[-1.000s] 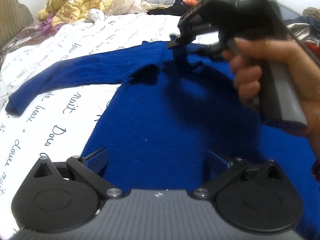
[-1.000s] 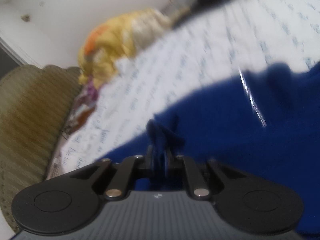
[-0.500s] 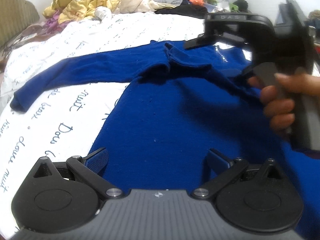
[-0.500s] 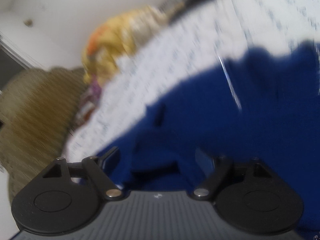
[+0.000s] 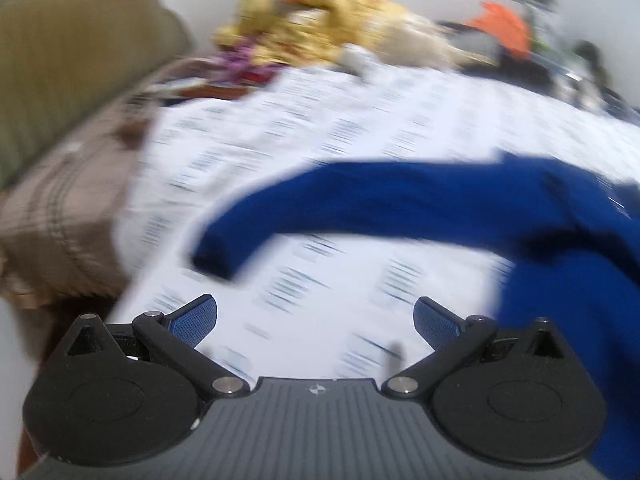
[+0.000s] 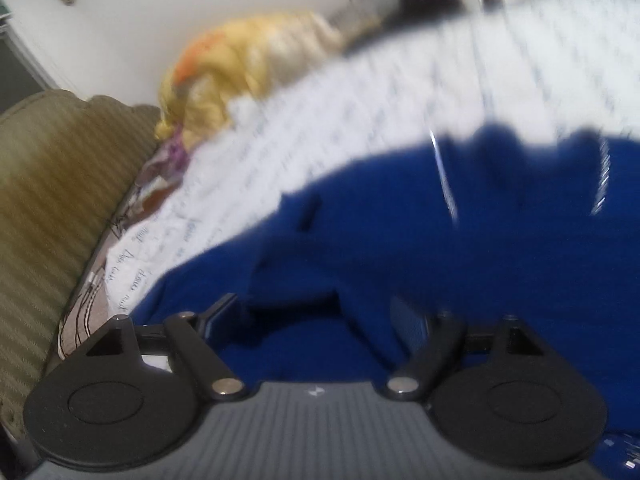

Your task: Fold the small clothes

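Observation:
A blue sweater (image 5: 400, 196) lies spread on a white printed bed sheet (image 5: 320, 128). Its long sleeve stretches left and ends in a cuff (image 5: 216, 256). My left gripper (image 5: 314, 308) is open above bare sheet, just short of that sleeve, with nothing between its fingers. In the right wrist view, my right gripper (image 6: 316, 308) is open low over the sweater (image 6: 480, 240). A rumpled fold of blue fabric lies loose between its spread fingers, and the pads do not press on it. Both views are blurred by motion.
A yellow and orange heap of bedding (image 5: 320, 20) sits at the far side of the bed, with an orange garment (image 5: 500, 24) and dark clothes to its right. An olive padded headboard (image 6: 48, 200) and a beige pillow (image 5: 60, 216) border the left.
My right gripper has opened and let go of the pinched blue fabric. My left gripper swung left from the sweater's body to the sleeve end, and the other gripper has left its view.

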Demonstrator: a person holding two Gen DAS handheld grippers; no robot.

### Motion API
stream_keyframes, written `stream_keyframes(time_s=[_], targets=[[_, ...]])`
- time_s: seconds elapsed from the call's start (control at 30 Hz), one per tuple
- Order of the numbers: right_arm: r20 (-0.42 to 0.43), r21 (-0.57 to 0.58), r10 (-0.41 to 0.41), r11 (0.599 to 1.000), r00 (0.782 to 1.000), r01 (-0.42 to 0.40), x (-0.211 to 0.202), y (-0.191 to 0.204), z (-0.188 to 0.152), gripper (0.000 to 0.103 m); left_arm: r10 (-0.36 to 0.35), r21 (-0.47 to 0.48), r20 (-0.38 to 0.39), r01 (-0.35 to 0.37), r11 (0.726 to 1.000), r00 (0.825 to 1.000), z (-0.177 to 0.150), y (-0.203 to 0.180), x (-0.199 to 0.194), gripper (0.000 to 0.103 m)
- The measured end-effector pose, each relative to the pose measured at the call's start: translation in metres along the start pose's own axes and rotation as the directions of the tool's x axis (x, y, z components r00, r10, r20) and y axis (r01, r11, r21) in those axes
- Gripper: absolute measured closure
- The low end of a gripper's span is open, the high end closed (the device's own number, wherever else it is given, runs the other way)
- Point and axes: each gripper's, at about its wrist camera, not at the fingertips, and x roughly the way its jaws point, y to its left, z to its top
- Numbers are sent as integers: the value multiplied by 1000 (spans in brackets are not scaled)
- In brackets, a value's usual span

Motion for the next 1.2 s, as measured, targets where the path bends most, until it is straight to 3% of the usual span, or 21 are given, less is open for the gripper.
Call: stream_keyframes(time_s=[0.1,0.27,0.33,0.4,0.43,0.53,0.6,0.8,1.0,1.2], targets=[[38,-40,-35,999,999,36,-25,0,-11,21,68,16,48,-69,997,996,12,28,18,0],[50,30,-69,997,996,68,-49,-23,-30,21,34,240,43,-43,970,999,16,26,54,0],[59,69,-81,995,995,77,-56,-34,-36,21,37,272,107,-65,960,994,7,24,55,0],[66,102,-98,991,993,91,-62,-45,-41,21,52,301,122,-87,950,991,9,22,60,10],[69,116,-104,989,992,95,-65,-49,-43,21,52,300,120,-86,950,991,10,22,62,25],[79,138,-115,985,990,103,-71,-58,-48,21,21,237,62,-35,971,998,15,30,65,88],[86,145,-122,983,989,109,-77,-62,-52,21,22,177,39,-29,984,999,21,37,62,91],[100,164,-142,979,985,124,-91,-75,-60,21,77,-9,75,-77,997,994,58,75,46,92],[101,190,-149,973,984,128,-96,-85,-68,21,193,-191,76,-176,966,978,113,121,34,92],[95,207,-150,970,984,128,-97,-93,-75,21,258,-315,79,-222,923,963,140,134,17,92]])
